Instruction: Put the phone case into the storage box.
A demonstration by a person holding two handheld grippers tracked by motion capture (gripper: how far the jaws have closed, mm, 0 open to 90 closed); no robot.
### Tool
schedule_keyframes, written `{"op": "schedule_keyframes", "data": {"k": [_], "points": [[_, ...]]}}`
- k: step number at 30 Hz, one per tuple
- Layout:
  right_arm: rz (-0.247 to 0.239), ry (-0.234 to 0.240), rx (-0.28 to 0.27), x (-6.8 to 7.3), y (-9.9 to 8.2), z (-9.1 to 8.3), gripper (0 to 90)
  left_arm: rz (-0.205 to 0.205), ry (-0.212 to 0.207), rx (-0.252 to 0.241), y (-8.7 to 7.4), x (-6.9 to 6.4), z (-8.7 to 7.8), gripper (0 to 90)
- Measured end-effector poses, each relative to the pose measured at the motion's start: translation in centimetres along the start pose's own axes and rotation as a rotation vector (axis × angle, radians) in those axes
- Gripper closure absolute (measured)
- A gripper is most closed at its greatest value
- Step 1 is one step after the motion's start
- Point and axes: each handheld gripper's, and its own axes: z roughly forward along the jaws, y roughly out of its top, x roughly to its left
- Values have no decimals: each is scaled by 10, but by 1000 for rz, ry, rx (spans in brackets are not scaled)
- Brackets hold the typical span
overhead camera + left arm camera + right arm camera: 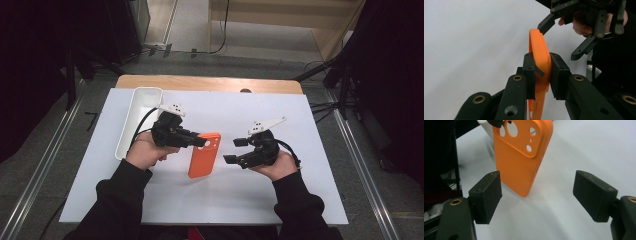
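The case, an orange phone case with camera cut-outs at one end, is already picked up at its far end: the left gripper is clenched on it, one pad on each face near the cut-out corner, as its own view shows. The near end of the case seems to rest on, or hang just above, the white counter; I cannot tell which. So the grasp is done. What is left, as I judge it, is either a handover to the other hand or carrying the case to the tray.

The right gripper is released, with nothing between its pads. It sits to the right of the case, apart from it, jaws pointing left toward the case's long edge. From its own camera the case stands ahead and somewhat to the left of the gap, back face and lens holes turned toward it, lower end nearest. To take hold, this gripper would have to come in closer and line up with the case's thin sides.

Beyond the left hand, the long white tray lies at the left of the counter, running from near to far, just beside the left gripper. I cannot see whether anything lies in it. The person's dark sleeves come in from the near edge.
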Motion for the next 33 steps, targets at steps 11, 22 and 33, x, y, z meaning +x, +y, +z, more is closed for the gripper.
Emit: {"op": "schedule_keyframes", "data": {"k": [11, 22, 33], "points": [[-54, 32, 29, -3, 10, 1, 236, 23, -15, 12, 1, -2, -1, 765], [-101, 80, 34, -10, 20, 4, 247, 37, -43, 30, 3, -7, 3, 765], [-118, 127, 15, -15, 29, 0, 275, 50, -79, 50, 4, -9, 10, 764]]}}
